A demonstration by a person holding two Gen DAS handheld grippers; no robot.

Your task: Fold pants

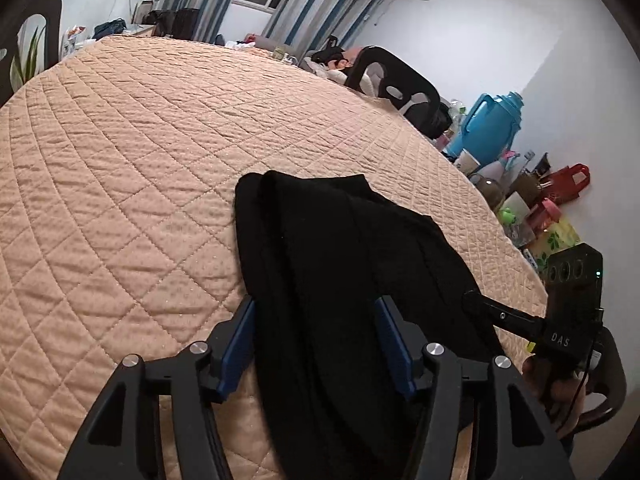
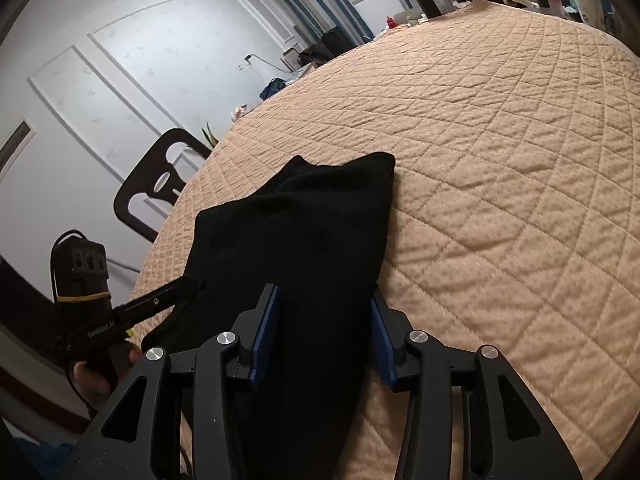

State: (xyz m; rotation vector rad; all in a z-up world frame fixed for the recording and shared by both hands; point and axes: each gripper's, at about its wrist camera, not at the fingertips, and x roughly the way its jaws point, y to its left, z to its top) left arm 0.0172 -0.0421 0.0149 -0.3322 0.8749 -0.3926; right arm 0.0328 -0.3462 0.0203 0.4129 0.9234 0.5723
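Observation:
Black pants [image 1: 340, 264] lie folded in a bundle on the peach quilted table cover [image 1: 120, 160], near its front edge. My left gripper [image 1: 316, 320] is open, its blue pads [image 1: 236, 356] standing on either side of the cloth's near end. My right gripper [image 2: 324, 312] is open too, straddling the same bundle [image 2: 304, 232] from its other side. Each gripper shows in the other's view: the right one [image 1: 480, 306] at the pants' right edge, the left one [image 2: 176, 292] at their left edge. Whether the pads touch the cloth is unclear.
The quilted cover [image 2: 500, 160] stretches far beyond the pants. Dark chairs [image 1: 392, 84] [image 2: 156, 184] stand at the table's rim. A blue thermos jug [image 1: 488, 124], cups and bags [image 1: 560, 184] crowd the right side by the wall.

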